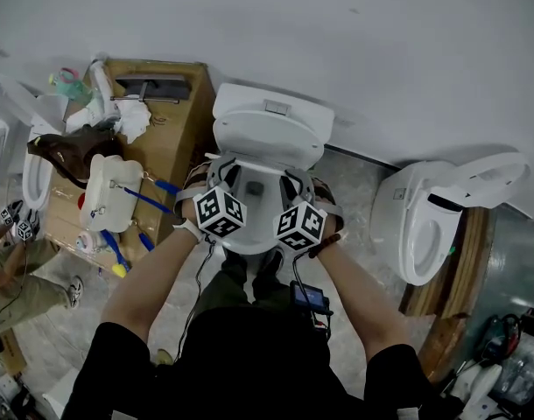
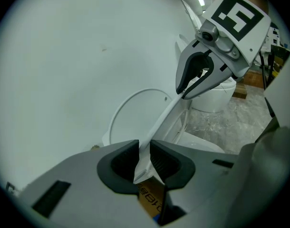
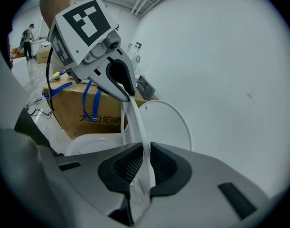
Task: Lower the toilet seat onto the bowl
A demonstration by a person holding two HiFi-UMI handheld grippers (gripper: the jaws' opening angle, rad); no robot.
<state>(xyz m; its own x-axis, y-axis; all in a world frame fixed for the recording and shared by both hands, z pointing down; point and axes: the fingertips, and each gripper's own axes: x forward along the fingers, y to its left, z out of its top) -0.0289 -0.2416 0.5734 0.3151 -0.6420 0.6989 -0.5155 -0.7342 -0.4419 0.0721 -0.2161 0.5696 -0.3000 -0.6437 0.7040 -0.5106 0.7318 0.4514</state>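
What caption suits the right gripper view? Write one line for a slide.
Jaws of the right gripper clamp the toilet seat rim; the left gripper grips it farther along, lid upright behind.

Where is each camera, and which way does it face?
Head view: on the person's head, steeply down at the toilet; both arms show.
Left gripper view: on the left gripper, along its jaws clamping the toilet seat; right gripper opposite.
Right gripper view: on the right gripper, toward the cardboard box; left gripper opposite.
Both gripper views share the toilet seat.

Head overhead, gripper views share toilet seat (image 2: 160, 121)
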